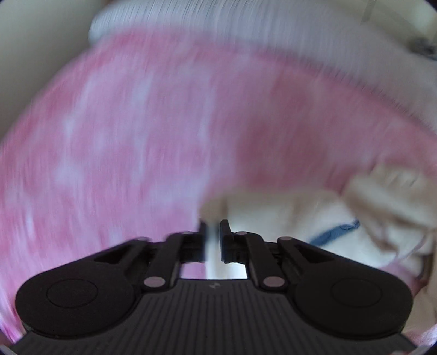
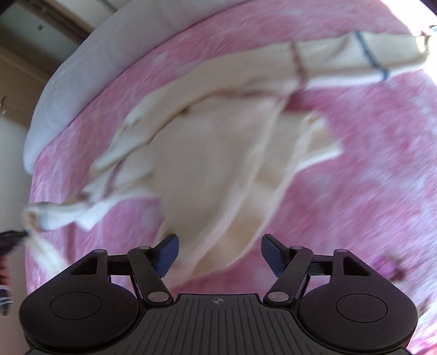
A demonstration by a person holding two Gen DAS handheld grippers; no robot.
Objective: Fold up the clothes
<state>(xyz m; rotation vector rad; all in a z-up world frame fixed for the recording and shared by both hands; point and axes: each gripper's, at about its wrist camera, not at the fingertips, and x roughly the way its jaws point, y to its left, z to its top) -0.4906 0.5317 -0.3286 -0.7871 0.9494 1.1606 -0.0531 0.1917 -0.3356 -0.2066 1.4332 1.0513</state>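
A cream garment (image 2: 207,153) with a thin blue line (image 2: 368,52) lies crumpled and spread on a pink mottled bedspread (image 2: 368,150). My right gripper (image 2: 220,254) hangs over its near end, jaws wide apart; the cloth passes under the gap and no pad presses on it. In the left wrist view the picture is smeared. My left gripper (image 1: 213,240) has its jaws nearly together, with a pale strip of the cream garment (image 1: 314,213) pinched between them. The rest of that cloth trails off to the right over the bedspread (image 1: 136,136).
A white pillow or sheet edge (image 2: 71,82) runs along the far side of the bed, also seen as a pale band (image 1: 191,16). Beyond it are beige walls and a door frame (image 2: 41,32). A dark blurred shape (image 2: 11,237) sits at the left edge, by the garment's stretched end.
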